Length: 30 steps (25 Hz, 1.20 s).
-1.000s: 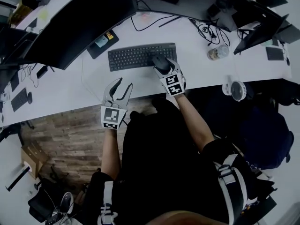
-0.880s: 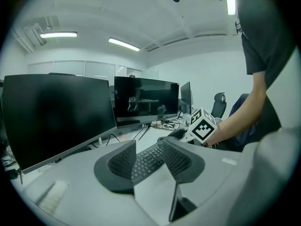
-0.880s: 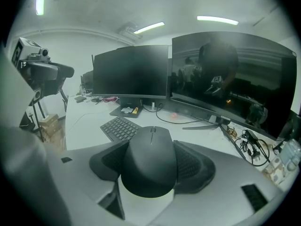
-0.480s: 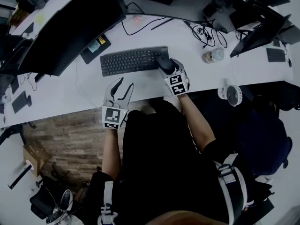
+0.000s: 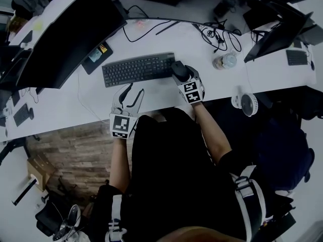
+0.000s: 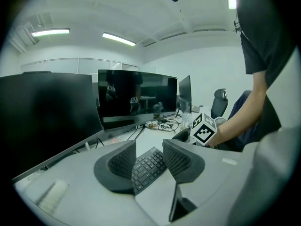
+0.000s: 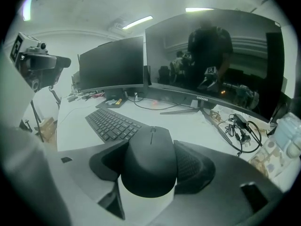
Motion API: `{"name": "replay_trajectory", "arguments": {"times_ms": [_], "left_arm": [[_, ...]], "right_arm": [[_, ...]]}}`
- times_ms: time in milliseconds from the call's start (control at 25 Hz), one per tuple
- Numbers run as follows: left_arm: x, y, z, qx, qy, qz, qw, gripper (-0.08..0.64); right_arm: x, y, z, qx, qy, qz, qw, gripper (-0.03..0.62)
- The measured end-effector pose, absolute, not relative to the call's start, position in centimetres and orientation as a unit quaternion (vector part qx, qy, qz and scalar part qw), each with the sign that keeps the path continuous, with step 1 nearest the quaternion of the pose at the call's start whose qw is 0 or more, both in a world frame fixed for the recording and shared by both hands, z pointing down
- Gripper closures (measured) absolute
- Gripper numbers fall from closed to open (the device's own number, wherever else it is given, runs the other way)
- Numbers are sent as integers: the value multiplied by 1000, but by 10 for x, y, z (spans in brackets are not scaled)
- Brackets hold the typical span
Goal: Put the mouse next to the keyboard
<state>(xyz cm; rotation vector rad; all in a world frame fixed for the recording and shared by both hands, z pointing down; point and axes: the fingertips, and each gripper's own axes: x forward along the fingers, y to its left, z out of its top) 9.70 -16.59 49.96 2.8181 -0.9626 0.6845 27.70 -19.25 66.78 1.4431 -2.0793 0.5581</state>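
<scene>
Gripping the mouse by its sides, the fingers of the right gripper hold it just beside the right end of the keyboard, over the white surface. The left gripper hangs near the front edge, fingers apart and empty.

The mouse and keyboard are black.

The person wears a black short-sleeved shirt, with pale straps at the hip. The left gripper and right gripper have light grey bodies and dark ribbed jaws. Each carries a cube of black-and-white square markers.
</scene>
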Motion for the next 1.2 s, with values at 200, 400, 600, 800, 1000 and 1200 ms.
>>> {"name": "replay_trajectory", "arguments": {"times_ms": [200,400,600,800,1000,1200], "left_arm": [[109,-168,500,920,-314,233,35,382],[112,-167,504,915,-321,242,40,382],[109,-171,505,910,-332,246,48,382],[108,-179,505,905,-341,249,52,382],[110,-184,508,903,-342,254,54,382],[112,-188,512,901,-342,259,58,382]], "right_arm": [[298,-199,682,543,-762,221,275,295],[312,-207,694,545,-759,223,277,295],[320,-215,710,549,-748,239,287,295],[327,-221,728,551,-739,253,292,295],[329,-228,733,550,-735,261,298,295],[335,-232,743,552,-728,270,304,295]]}}
